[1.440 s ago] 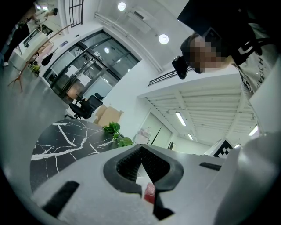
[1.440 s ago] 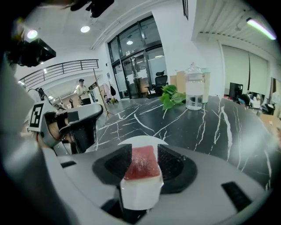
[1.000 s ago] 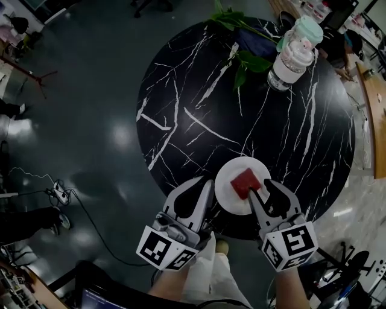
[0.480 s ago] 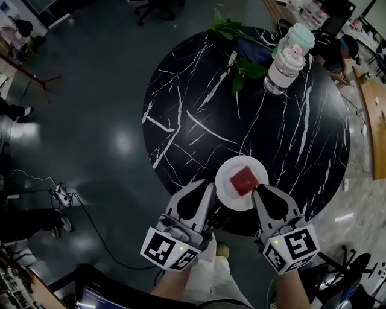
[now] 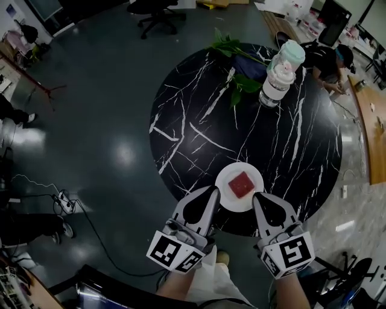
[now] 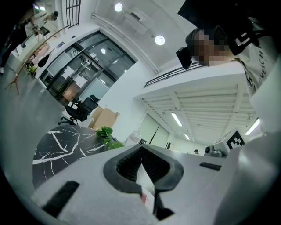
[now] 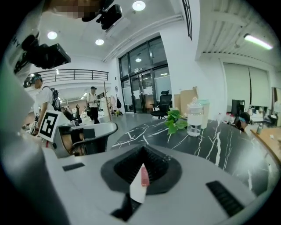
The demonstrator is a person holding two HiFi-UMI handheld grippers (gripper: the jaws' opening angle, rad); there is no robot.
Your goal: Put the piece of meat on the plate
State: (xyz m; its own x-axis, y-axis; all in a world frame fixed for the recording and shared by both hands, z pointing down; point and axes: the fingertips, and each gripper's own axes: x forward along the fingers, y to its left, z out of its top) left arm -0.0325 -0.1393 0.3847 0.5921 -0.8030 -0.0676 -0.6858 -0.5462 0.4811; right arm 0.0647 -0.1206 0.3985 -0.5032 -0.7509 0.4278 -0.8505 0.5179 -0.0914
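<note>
The red square piece of meat [image 5: 240, 184] lies flat on the small white plate [image 5: 226, 196], near the close edge of the round black marble table [image 5: 199, 121]. My left gripper [image 5: 211, 191] is shut and empty, its tip at the plate's left rim. On the other side, my right gripper [image 5: 259, 197] is also shut and empty, just off the plate's near right rim. In the right gripper view, a sliver of plate [image 7: 137, 192] and meat [image 7: 144, 176] shows through the slit of the gripper [image 7: 141, 165]. The left gripper [image 6: 141, 159] view shows its jaws together too.
A clear bottle with a pale green lid [image 5: 278, 75] and a leafy green sprig [image 5: 236, 60] stand at the table's far side. A person [image 5: 329, 57] crouches beyond the table at the right. An office chair [image 5: 154, 12] and floor cables [image 5: 60, 196] lie further off.
My right gripper's jaws went from open beside the meat to shut, and it drew back off the plate. Both grippers rose and pulled toward me. The meat stays on the plate.
</note>
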